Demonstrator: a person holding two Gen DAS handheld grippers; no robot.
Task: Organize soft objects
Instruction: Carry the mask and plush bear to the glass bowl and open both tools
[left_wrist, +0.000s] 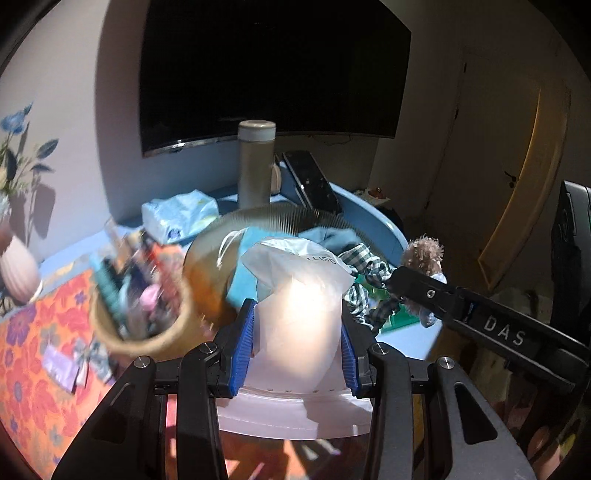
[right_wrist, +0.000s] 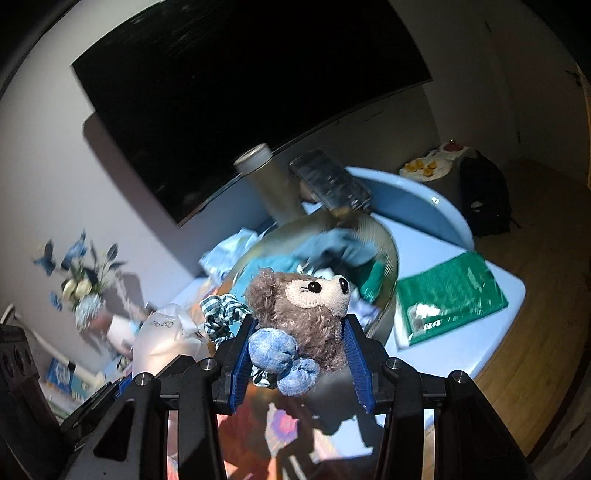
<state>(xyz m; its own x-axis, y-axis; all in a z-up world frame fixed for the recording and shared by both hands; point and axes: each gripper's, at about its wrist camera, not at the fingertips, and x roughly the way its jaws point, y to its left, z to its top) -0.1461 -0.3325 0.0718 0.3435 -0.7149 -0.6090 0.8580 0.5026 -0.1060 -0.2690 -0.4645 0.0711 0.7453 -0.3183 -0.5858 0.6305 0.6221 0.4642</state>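
- Grip first: the left gripper (left_wrist: 297, 343) is clamped on a crinkled, translucent white plastic bag (left_wrist: 299, 295), its blue ribbed pads pressing the bag's lower sides so that the loose top stands up above the jaws.
- The right gripper (right_wrist: 301, 354) is closed on a small brown fuzzy plush bear with a blue checked cloth bow (right_wrist: 303, 317). The pads squeeze its body from both sides while the pale face and black eyes stay free above them.
- Both soft things are held clear of the surface, near a large round transparent bin with a ribbed rim (left_wrist: 280, 218), which stands on the light blue tabletop (right_wrist: 480, 317). My guess is that they are carried at this height so that they can clear the rim and go in.
- That bin already holds a crumpled blue-grey cloth (left_wrist: 325, 236). A green-and-white checked fabric piece (left_wrist: 365, 288) hangs between the two grippers; whose load it belongs to I cannot tell.
- Pose: each gripper tilts forward and downward toward the bin. The right one enters the left wrist view from the right, just beside the bag, so the two hands work close together.
- A woven round basket of small mixed items (left_wrist: 140, 314) sits left of the bin on an orange floral cloth (left_wrist: 37, 350), blurred.
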